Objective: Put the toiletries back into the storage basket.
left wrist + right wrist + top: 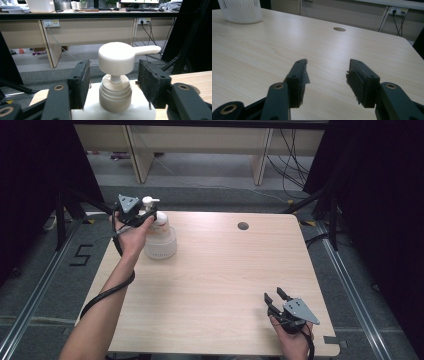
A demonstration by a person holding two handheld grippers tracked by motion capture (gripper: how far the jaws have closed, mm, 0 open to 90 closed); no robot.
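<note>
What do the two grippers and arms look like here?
Both grippers, left and right, are black with two flat fingers faced with dark, frayed padding and brass-coloured pivot pins. Each carries a grey three-cornered plate on top and trails a black cable. Forearms are bare, no sleeves.

I see a pale wood table (215,285), round hole (243,226) near its far edge, pump bottle (160,240) standing at far left
</note>
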